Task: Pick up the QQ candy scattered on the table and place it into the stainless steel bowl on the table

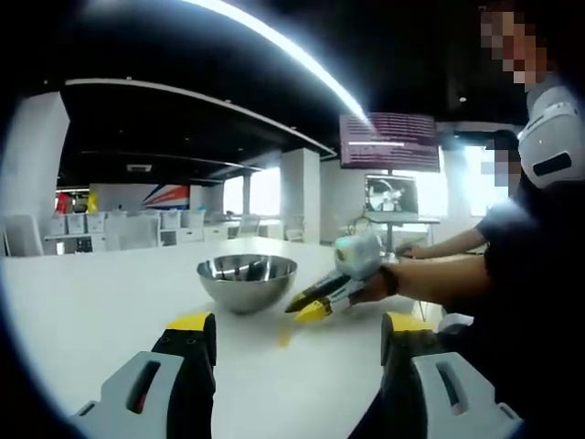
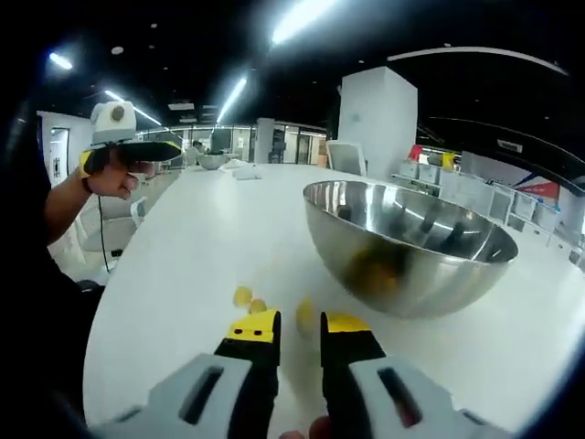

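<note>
The right tongs (image 2: 299, 331) are hovering low over the white desk (image 2: 183, 274), jaws slightly parted and gripping nothing, with yellow QQ candies (image 2: 243, 295) lying just ahead, beside the stainless steel bowl (image 2: 407, 247). The left tongs (image 1: 297, 337) are standing wide open and empty. Closing off-centre could flick a small candy away or nudge the bowl.
</note>
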The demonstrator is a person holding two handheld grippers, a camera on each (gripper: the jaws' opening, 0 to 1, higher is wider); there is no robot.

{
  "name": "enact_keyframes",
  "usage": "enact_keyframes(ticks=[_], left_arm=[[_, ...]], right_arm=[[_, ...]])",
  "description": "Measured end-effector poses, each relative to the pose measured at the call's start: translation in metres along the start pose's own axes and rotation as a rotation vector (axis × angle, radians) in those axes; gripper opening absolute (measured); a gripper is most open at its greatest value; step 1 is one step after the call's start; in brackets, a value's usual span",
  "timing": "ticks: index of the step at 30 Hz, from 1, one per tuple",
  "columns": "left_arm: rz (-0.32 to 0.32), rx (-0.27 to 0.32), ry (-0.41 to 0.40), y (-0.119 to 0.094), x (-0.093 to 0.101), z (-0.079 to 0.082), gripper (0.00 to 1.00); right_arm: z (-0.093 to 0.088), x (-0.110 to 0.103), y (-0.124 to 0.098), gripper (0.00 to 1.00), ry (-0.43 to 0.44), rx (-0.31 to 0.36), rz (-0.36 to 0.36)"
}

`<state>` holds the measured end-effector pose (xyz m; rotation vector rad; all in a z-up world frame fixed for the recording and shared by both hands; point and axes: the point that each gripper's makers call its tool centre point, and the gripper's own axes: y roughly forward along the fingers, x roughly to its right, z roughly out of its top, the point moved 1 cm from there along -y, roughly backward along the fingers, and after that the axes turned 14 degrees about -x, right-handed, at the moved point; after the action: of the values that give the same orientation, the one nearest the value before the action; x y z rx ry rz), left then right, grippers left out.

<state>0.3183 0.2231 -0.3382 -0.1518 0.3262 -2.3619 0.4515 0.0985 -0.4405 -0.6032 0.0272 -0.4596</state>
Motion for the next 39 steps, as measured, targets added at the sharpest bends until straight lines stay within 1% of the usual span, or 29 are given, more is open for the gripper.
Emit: enact_keyframes(ticks=[3, 5, 19, 27, 36, 39], left_arm=[[0.002, 0.000, -0.002, 0.000, -0.001, 0.000, 0.74], [0.002, 0.000, -0.002, 0.000, -0.001, 0.000, 0.74], [0.007, -0.002, -0.004, -0.002, -0.004, -0.002, 0.74], [0.011, -0.002, -0.002, -0.003, -0.005, -0.001, 0.74], [0.010, -0.005, 0.000, -0.001, -0.004, 0.000, 0.74], [0.009, -0.004, 0.000, -0.001, -0.004, 0.001, 0.74]], right_arm=[[0.002, 0.002, 0.005, 0.17, 0.001, 0.000, -0.001], [0.000, 0.003, 0.009, 0.16, -0.006, -0.012, -0.007], [-0.002, 0.004, 0.015, 0.12, -0.005, -0.026, 0.002], [-0.004, 0.004, 0.017, 0.11, -0.007, -0.039, 0.002], [-0.003, 0.004, 0.017, 0.08, 0.010, -0.032, 0.006], [-0.002, 0.005, 0.013, 0.08, 0.012, -0.029, 0.005]])
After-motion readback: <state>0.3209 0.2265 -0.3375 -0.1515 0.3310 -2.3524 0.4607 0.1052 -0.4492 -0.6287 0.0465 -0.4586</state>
